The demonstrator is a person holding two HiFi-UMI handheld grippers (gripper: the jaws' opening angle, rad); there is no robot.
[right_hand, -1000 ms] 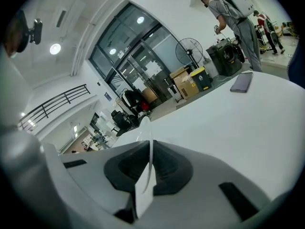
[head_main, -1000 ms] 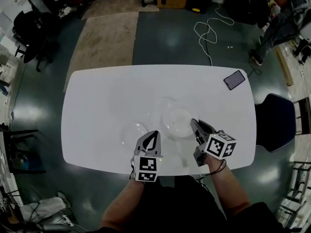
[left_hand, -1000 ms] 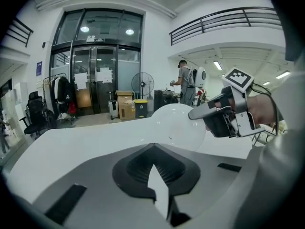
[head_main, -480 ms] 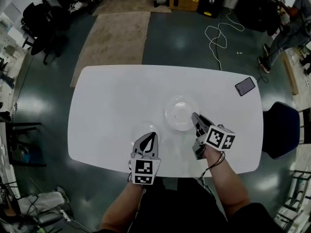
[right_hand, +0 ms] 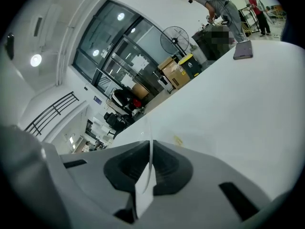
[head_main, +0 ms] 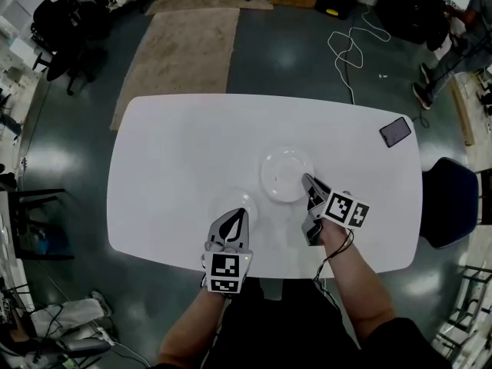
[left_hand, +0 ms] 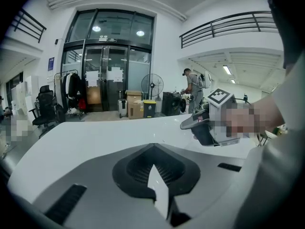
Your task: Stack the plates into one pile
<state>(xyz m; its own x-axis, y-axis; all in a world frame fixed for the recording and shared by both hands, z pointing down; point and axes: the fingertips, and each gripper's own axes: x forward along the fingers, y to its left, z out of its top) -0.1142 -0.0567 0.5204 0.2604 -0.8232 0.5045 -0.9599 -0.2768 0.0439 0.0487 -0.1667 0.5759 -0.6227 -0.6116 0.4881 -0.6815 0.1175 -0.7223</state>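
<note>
A clear plate (head_main: pixel 283 177) lies on the white table (head_main: pixel 169 152), right of the middle. My right gripper (head_main: pixel 306 180) is at that plate's near right rim. In the right gripper view (right_hand: pixel 150 149) the jaws are shut and a thin clear edge rises from between them, so it grips the rim. My left gripper (head_main: pixel 237 215) is shut nearer the front edge, left of the plate. Its own view (left_hand: pixel 153 149) shows nothing between the jaws, only bare table ahead and the right gripper (left_hand: pixel 185 125) off to the right. A faint clear rim (head_main: pixel 247 204) shows by the left fingertips; I cannot tell if it is a second plate.
A dark phone (head_main: pixel 395 131) lies at the table's far right corner. A blue chair (head_main: pixel 447 200) stands against the right edge. On the floor beyond are a rug (head_main: pixel 184 48), a white cable (head_main: pixel 350 41) and boxes. People stand at the far right (head_main: pixel 453 33).
The separate clear plates seen a second ago now show as one plate by the right gripper. Both grippers have moved forward over the table, and the right one has rolled and sunk a little.
</note>
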